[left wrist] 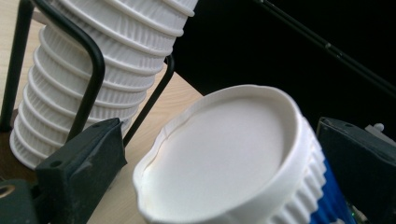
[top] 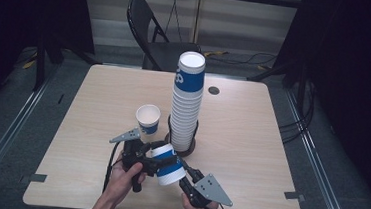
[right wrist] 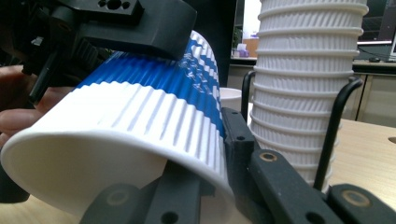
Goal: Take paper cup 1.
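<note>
Wooden table (top: 251, 140) near its 6 o'clock edge: a blue-and-white paper cup (top: 167, 164) lies tilted, clamped by the left gripper (top: 155, 158) and right gripper (top: 184, 173); its white lettering is unreadable. At 12 o'clock stands a tall cup stack (top: 187, 102) in a black wire holder (top: 192, 144), with an empty single cup (top: 148, 119) at 11 o'clock.

No text, brand or number can be read with certainty. White print is seen on the blue band of the ribbed blue-and-white paper cup (right wrist: 154, 93) held on its side, but the letters are too small and slanted to be made out. A white mark is also seen on the blue band of the top cup of the tall stack of ribbed paper cups (top: 187, 102), cut off at the edge and illegible.
</note>
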A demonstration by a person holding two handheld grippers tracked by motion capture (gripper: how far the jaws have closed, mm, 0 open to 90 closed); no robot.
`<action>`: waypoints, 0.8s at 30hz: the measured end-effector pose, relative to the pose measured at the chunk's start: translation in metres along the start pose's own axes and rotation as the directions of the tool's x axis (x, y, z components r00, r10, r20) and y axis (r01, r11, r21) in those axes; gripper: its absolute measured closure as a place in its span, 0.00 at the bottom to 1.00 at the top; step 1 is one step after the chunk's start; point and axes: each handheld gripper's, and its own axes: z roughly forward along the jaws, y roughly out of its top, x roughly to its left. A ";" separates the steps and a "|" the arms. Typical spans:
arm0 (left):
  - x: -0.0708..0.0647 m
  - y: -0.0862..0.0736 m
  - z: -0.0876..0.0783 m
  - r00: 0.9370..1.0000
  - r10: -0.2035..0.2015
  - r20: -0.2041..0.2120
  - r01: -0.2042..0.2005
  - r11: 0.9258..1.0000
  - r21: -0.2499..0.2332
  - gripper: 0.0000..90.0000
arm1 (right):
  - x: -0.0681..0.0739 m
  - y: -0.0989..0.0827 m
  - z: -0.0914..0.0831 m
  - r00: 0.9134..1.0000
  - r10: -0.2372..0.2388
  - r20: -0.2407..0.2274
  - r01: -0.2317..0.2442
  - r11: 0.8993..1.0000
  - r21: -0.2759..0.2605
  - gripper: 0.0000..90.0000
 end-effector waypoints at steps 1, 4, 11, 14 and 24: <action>0.000 0.000 0.000 1.000 0.007 0.000 -0.007 1.000 0.000 0.02 | 0.000 0.000 0.000 1.000 0.000 -0.002 0.000 1.000 0.005 0.95; 0.000 0.000 0.001 0.999 0.043 -0.028 -0.044 0.999 -0.019 0.00 | 0.000 0.000 -0.001 1.000 -0.010 -0.008 0.010 1.000 0.028 0.95; 0.001 0.001 -0.001 0.993 0.097 -0.072 -0.100 0.994 -0.042 0.00 | -0.001 0.002 -0.005 1.000 -0.011 -0.017 0.012 0.998 0.068 0.95; 0.003 0.002 -0.003 0.990 0.107 -0.091 -0.113 0.991 -0.066 0.00 | -0.002 0.002 -0.006 1.000 -0.012 -0.015 0.013 0.996 0.084 0.95; 0.001 0.005 -0.010 0.950 0.270 -0.159 -0.277 0.961 -0.025 0.13 | -0.008 0.003 -0.010 1.000 0.021 -0.003 -0.020 0.982 0.187 0.95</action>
